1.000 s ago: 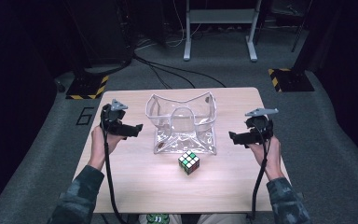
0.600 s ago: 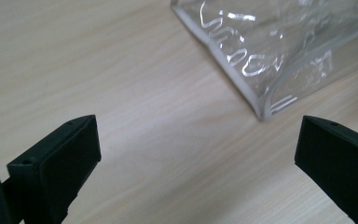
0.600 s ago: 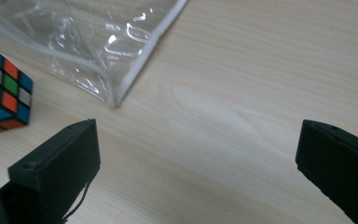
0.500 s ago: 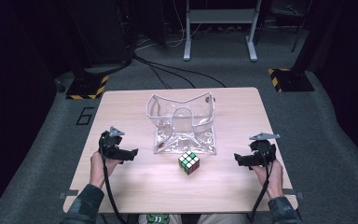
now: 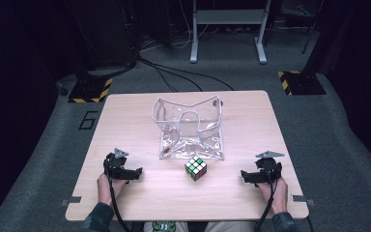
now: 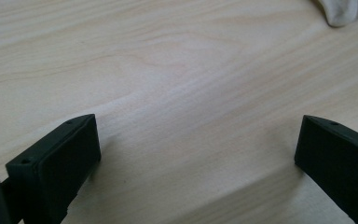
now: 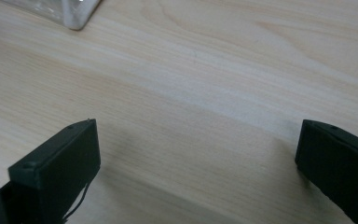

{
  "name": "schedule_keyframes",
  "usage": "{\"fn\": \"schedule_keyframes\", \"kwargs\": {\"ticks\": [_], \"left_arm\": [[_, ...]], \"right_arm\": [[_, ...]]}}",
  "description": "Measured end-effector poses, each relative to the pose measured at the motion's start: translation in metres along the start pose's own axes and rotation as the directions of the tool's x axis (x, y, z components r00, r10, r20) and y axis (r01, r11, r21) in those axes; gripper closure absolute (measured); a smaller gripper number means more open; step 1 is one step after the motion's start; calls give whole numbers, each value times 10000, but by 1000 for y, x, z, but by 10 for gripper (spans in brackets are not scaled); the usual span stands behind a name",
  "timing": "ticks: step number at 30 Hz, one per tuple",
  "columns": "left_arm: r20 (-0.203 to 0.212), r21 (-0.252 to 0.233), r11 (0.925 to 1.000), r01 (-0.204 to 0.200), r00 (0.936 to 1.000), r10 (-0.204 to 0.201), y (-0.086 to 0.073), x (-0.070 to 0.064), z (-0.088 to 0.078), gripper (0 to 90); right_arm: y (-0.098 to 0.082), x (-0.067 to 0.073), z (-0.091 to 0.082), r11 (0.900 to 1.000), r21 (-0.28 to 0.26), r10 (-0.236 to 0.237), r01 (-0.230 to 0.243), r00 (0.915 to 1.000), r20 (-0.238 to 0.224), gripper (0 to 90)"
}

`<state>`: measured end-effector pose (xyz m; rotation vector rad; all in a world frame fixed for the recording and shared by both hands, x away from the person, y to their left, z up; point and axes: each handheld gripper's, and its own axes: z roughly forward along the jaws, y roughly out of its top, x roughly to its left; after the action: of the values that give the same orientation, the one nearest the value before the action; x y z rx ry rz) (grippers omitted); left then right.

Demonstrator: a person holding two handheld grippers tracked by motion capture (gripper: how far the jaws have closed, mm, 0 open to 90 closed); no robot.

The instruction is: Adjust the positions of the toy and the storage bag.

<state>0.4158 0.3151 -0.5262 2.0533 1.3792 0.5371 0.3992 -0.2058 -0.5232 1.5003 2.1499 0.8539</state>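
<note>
A clear plastic bag [image 5: 188, 126] stands open at the middle of the wooden table [image 5: 251, 121]. Just in front of its right corner sits a colourful puzzle cube [image 5: 195, 167]. My left gripper [image 5: 136, 173] rests low over the table's front left, open, with bare wood between its jaws [image 6: 198, 140]. At the front right, my right gripper [image 5: 244, 176] is open too, nothing between its jaws [image 7: 198, 144]. A corner of the bag [image 7: 70, 11] shows at the top left of the right gripper view, and another corner of the bag [image 6: 342, 11] at the top right of the left gripper view.
Grey carpet surrounds the table. Black cables [image 5: 174, 77] run on the floor behind it, beside a metal stand [image 5: 227, 29] and two yellow-and-black striped bases [image 5: 89, 89] [image 5: 299, 82]. The table's front edge lies right behind both hands.
Both grippers have drawn back from beside the bag toward the table's front edge and sunk lower. Bag and cube have not moved.
</note>
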Motion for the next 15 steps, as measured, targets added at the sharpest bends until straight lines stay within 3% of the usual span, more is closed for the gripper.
{"fn": "schedule_keyframes", "kwargs": {"ticks": [1, 3, 15], "left_arm": [[20, -131, 9999, -6, 10000, 6, -1, 0, 1, 0], [54, -564, 9984, 79, 10000, -77, -5, 2, 2, 0], [-3, -576, 9982, 140, 9999, -141, -6, 2, 2, 0]], "right_arm": [[-1, 3, 0, 9999, 56, -118, 116, 9996, 255, 0], [-3, 4, 1, 9998, -153, -98, 101, 9997, 231, 0], [-6, 3, 2, 9990, -437, -16, 33, 9992, 391, 0]]}}
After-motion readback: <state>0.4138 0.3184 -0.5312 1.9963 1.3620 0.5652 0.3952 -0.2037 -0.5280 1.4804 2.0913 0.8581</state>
